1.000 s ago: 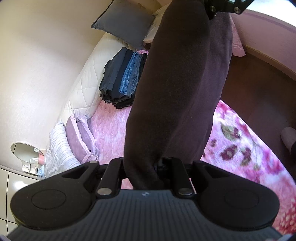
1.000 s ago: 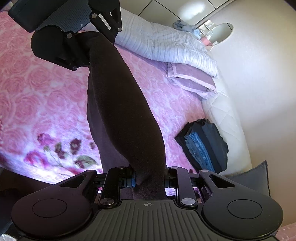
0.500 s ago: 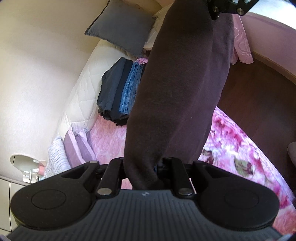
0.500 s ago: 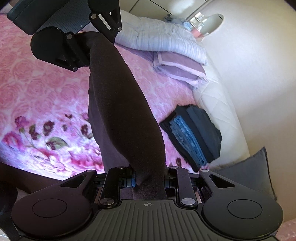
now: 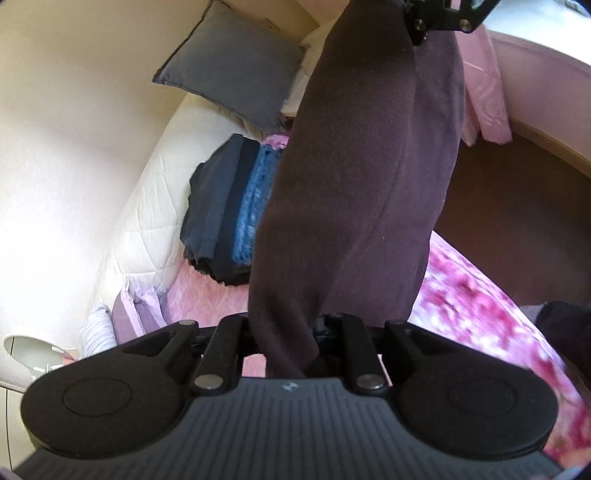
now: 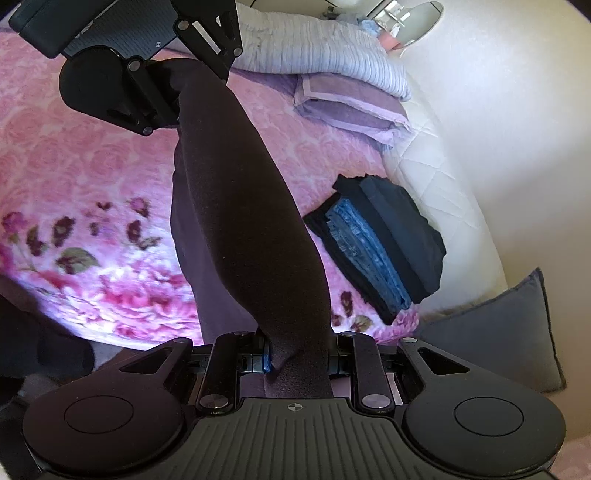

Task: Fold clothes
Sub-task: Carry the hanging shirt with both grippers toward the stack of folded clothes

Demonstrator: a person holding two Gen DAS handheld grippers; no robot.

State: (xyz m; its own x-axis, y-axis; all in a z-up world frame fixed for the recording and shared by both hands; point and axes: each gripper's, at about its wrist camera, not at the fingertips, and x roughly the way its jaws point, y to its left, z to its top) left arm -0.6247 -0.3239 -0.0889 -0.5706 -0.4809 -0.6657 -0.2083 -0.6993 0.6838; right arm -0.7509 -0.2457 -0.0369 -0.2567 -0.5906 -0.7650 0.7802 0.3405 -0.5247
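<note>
A dark maroon garment (image 5: 351, 184), folded long, hangs stretched between both grippers above the bed. My left gripper (image 5: 291, 332) is shut on one end of it, and the cloth hides the pads. In the right wrist view the same garment (image 6: 240, 203) runs from my right gripper (image 6: 299, 350), shut on the near end, up to the left gripper (image 6: 173, 92) at top left. The right gripper (image 5: 424, 18) shows at the top of the left wrist view. A stack of folded dark and blue clothes (image 5: 225, 206) (image 6: 384, 251) lies on the bed beside the hanging garment.
A pink floral bedspread (image 6: 74, 147) covers the bed. Striped and lilac pillows (image 6: 332, 74) lie at the head end. A grey cushion (image 5: 232, 62) leans by the cream quilted bed side (image 5: 147, 203). Brown floor (image 5: 517, 221) borders the bed.
Both grippers have carried the stretched garment sideways across the bed, and the folded stack now looks nearer and larger. Neither grip has changed.
</note>
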